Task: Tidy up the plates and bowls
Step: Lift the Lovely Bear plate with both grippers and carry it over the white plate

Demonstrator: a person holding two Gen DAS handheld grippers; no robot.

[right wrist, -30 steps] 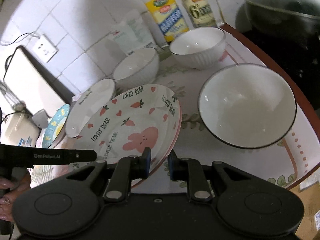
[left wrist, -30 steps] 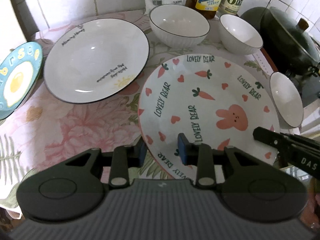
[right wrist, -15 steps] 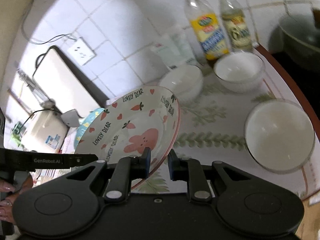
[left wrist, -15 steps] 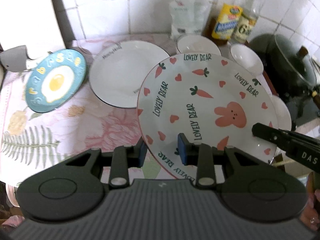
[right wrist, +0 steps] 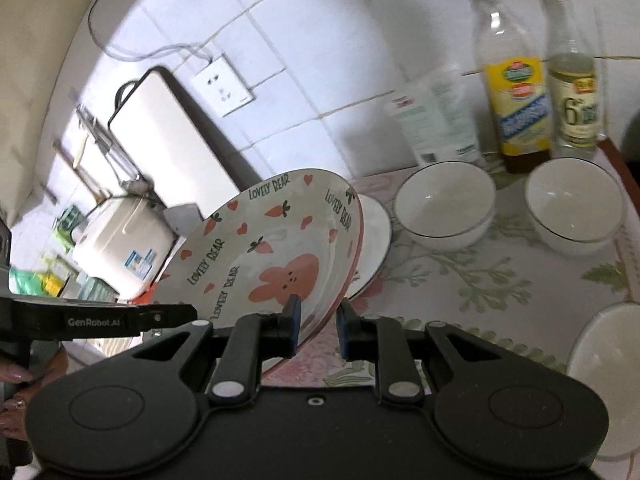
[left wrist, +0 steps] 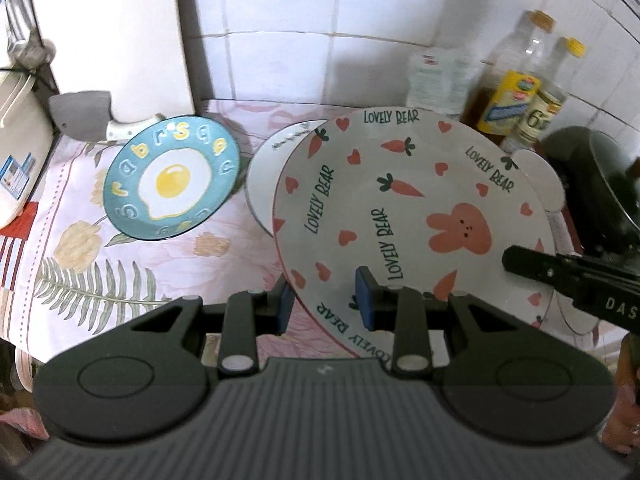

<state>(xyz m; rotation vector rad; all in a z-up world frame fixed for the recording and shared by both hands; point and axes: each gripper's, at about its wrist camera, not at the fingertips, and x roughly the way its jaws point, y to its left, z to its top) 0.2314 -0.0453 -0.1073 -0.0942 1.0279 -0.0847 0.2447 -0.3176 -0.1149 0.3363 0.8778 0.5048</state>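
The "Lovely Bear" plate (left wrist: 416, 208) with carrots, hearts and a pink rabbit hangs tilted in the air above the flowered tablecloth. My left gripper (left wrist: 325, 300) is shut on its near rim, one blue pad on top and one beneath. My right gripper (right wrist: 318, 320) is shut on the rim of the same plate (right wrist: 280, 248) at the opposite side. A plain white plate (left wrist: 272, 160) lies on the cloth, half hidden behind it. A blue fried-egg plate (left wrist: 172, 178) lies to the left. Three white bowls stand on the table: (right wrist: 444, 204), (right wrist: 574, 208), (right wrist: 604, 376).
Two bottles (right wrist: 516, 92) and a white pouch (right wrist: 436, 120) stand against the tiled wall behind the bowls. A dark wok (left wrist: 600, 184) sits at the right. A white cutting board (left wrist: 108, 40) leans at the back left, with a rice cooker (right wrist: 120, 248) next to it.
Both grippers have risen with the bear plate between them. The table has dropped away below, and the plate now overlaps the white plate.
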